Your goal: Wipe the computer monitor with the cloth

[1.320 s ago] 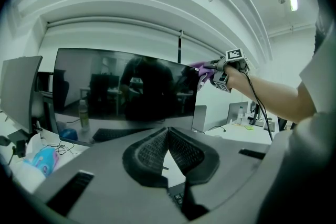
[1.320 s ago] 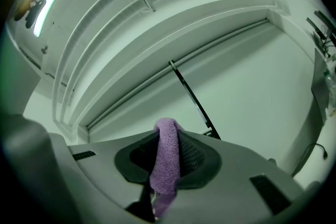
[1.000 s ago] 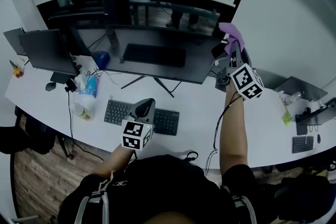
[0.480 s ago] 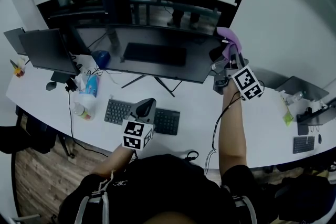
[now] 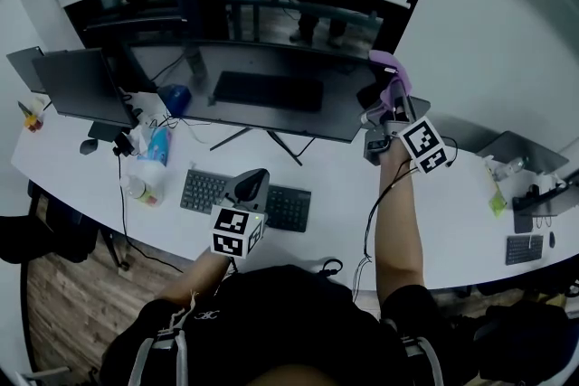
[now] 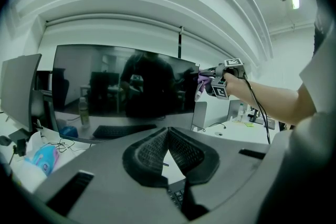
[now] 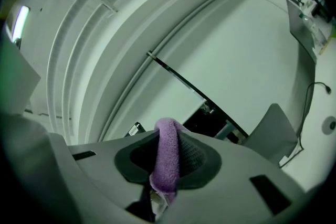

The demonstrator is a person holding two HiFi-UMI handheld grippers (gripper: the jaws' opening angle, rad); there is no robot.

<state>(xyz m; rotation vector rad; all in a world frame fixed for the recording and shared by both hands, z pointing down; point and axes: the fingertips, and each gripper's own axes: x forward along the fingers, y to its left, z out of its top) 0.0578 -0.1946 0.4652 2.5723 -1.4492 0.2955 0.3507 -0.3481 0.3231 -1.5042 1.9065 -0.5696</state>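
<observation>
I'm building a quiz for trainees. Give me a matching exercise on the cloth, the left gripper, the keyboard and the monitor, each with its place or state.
1 cloth
2 left gripper
3 keyboard
4 monitor

A lies flat on the desk
B shut on nothing
C purple, clamped in the right gripper
D stands upright, screen dark

Pairs: 1-C, 2-B, 3-A, 4-D

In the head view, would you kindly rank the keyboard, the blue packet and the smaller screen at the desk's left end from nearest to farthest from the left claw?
1. keyboard: at the desk's front edge, overlapped by the left claw in this view.
2. blue packet: off to the claw's left, further back on the desk.
3. smaller screen: at the desk's far left end.
</observation>
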